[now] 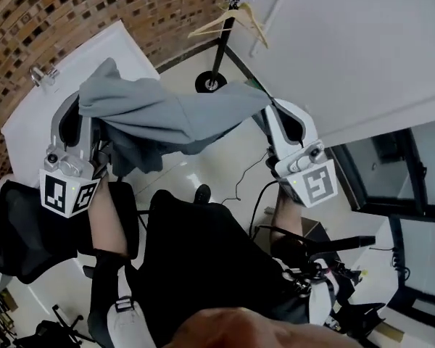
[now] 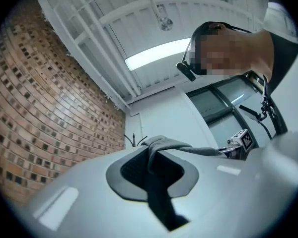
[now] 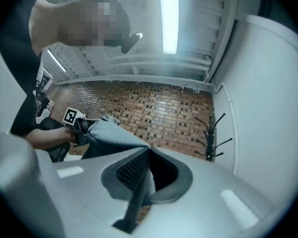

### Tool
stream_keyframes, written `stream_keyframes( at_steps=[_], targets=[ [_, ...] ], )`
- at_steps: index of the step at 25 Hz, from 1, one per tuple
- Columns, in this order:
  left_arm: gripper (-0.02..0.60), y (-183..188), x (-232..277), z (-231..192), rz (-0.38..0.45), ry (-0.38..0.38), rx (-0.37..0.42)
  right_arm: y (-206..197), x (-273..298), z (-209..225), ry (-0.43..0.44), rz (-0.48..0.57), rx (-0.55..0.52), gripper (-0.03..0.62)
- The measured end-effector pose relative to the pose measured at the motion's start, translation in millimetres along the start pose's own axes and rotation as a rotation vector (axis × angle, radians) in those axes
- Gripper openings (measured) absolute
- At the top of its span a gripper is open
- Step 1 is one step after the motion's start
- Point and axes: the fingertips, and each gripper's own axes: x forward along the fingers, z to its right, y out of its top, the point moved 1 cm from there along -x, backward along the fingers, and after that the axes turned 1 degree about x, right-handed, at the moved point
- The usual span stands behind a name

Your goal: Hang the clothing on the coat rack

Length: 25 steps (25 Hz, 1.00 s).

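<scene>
Head view: a grey garment is stretched between the left gripper and the right gripper, with the rack beyond the fingers. Left gripper view: the fingers are clamped on the garment. Right gripper view: the fingers pinch the garment too, and the rack stands ahead to their right.

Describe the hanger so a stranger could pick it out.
At the top of the head view, between brick wall and white wall, stands a black coat rack. The hanger hangs near its top: pale wood, empty, the only light thing on it.
</scene>
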Motion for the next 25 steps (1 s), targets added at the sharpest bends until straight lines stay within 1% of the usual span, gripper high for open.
stream_keyframes(
  at_steps=[3,7,10,12,14,16,18,21,23,25],
  targets=[
    [0.02,-3.0,64.7,9.8,0.03,-0.089,-0.037,23.1,-16.7,52.1,-0.079,0.033,-0.043,0.009],
    [0.02,-25.3,146.5,13.8,0.058,-0.202,-0.084,36.6,-22.1,118.6,-0.181,0.029,-0.1,0.009],
    [0.02,-42.9,206.6,11.5,0.114,-0.252,-0.133,43.2,-19.3,154.5,-0.233,0.022,-0.156,0.009],
    [0.02,-57.8,242.2,5.1,0.141,-0.274,-0.188,37.3,-10.9,172.1,-0.247,0.023,-0.155,0.009],
    [0.02,-70.3,272.6,-0.7,0.15,-0.306,-0.218,35.2,-1.2,193.0,-0.288,0.05,-0.112,0.009],
    [0.02,-75.3,302.1,-7.7,0.155,-0.343,-0.204,39.6,10.9,217.3,-0.325,0.091,-0.086,0.009],
    [0.02,-76.3,333.0,-16.5,0.16,-0.38,-0.175,42.6,24.4,245.7,-0.341,0.12,-0.1,0.009],
    [0.02,-71.9,377.9,-31.8,0.171,-0.426,-0.109,50.4,51.4,290.4,-0.355,0.162,-0.094,0.009],
    [0.02,-61.2,413.1,-48.3,0.189,-0.43,-0.048,62.9,79.7,326.9,-0.349,0.204,-0.099,0.009],
    [0.02,-48.8,457.2,-70.0,0.199,-0.406,-0.018,79.7,112.9,373.1,-0.338,0.242,-0.109,0.009]
  ],
)
